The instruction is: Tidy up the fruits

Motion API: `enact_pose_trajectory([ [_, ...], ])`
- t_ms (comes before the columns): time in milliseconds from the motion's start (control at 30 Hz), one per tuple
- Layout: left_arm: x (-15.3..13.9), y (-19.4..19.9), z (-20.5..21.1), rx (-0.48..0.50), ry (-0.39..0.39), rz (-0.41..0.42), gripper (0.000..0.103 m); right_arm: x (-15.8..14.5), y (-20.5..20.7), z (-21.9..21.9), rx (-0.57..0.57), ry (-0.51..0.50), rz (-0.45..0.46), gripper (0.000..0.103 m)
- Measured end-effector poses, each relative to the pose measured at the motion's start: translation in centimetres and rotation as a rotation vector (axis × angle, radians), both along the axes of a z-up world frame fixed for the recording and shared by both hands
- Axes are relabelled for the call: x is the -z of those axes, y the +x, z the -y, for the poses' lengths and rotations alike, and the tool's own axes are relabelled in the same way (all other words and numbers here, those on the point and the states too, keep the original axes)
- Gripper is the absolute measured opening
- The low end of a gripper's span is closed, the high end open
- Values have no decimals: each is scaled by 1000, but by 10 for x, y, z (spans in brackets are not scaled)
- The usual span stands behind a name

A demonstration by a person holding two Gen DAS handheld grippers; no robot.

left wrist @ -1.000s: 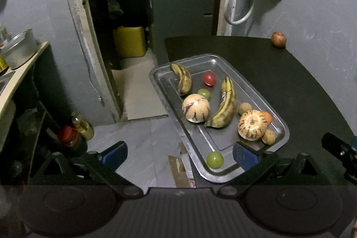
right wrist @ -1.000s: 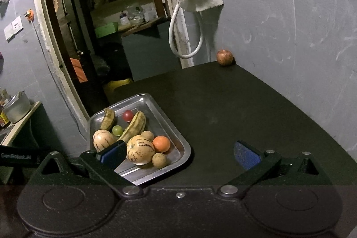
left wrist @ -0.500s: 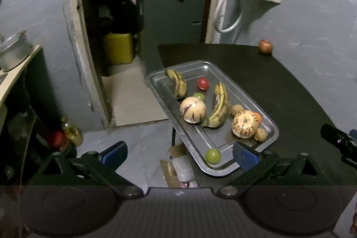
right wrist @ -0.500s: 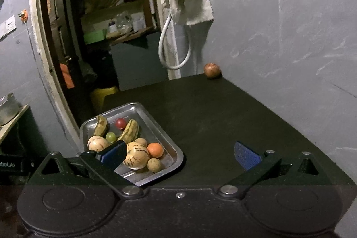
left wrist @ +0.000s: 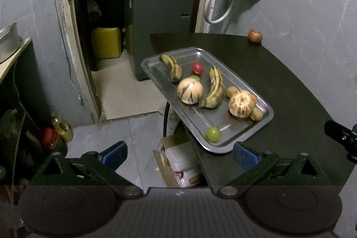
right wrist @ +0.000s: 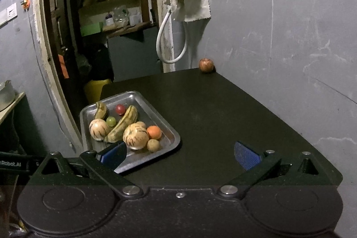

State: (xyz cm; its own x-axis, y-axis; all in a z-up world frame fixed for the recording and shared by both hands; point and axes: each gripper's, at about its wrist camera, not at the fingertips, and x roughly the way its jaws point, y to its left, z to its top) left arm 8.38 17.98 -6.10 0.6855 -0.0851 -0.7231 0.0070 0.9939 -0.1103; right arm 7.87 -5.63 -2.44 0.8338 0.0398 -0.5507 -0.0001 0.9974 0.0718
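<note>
- Steel tray (left wrist: 154, 73) sits at the table's (right wrist: 223, 115) left edge, at about 10 o'clock from the right gripper (right wrist: 179, 154), and it carries nearly all the fruit: two bananas (left wrist: 215, 87), two striped melons (left wrist: 190, 90), a red tomato (left wrist: 197, 67), an orange (right wrist: 154, 132), some small brown fruits and a green one (left wrist: 213, 134) near the tray's front rim.
- One reddish apple (right wrist: 206, 64) lies well apart, at the far corner against the wall, at 12 o'clock from the right gripper.
- Over the last second both cameras have pulled back and risen: the tray looks smaller and further off, and more floor shows under the left gripper (left wrist: 179, 154).
- No fruit has shifted in that second; the layout on the tray matches the earlier views.
- Both tongs stand wide apart with nothing between the blue pads (left wrist: 244, 154); the left one hangs over the floor beside the table's edge.
- My judgement: the retreat fits either a pause between picks or a finish, with the apple the only piece off the tray. Which it is, these views cannot settle.
</note>
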Motion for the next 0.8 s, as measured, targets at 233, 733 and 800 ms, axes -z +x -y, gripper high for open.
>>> enact_pose_trajectory([
  [233, 2, -16, 23, -22, 4, -17, 102, -1, 4, 26, -77, 39, -14, 102],
  [733, 2, -41, 88, -174, 4, -27, 102, 2, 13, 86, -338, 53, -48, 102],
  [800, 2, -46, 97, -196, 3, -25, 102, 3, 13, 95, -353, 52, -50, 102],
])
